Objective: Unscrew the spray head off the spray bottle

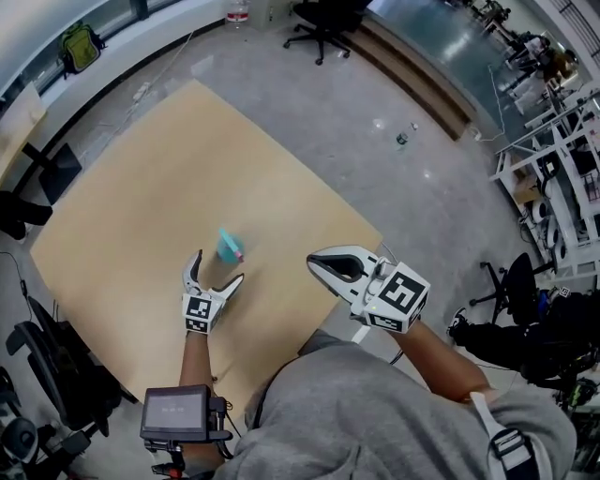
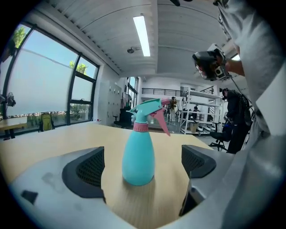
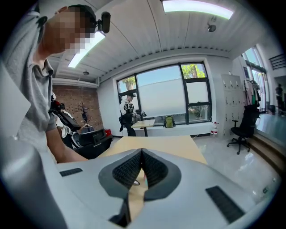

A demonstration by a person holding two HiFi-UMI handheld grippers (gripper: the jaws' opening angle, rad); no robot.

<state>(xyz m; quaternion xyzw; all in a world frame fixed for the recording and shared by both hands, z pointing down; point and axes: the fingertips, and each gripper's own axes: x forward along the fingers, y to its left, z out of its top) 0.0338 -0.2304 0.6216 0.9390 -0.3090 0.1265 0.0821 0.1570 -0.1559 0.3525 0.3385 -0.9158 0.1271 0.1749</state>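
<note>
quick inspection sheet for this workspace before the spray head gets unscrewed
surface: light wooden table, bare apart from the bottle
job's things: turquoise plastic spray bottle upright, turquoise spray head with pink trigger still on
clutter: nothing seen
grippers: left gripper open, jaws either side of the bottle, not touching; right gripper shut, empty
cables: thin white cable on the grey floor beyond the table
surroundings: black office chair, white shelving, green backpack
</note>
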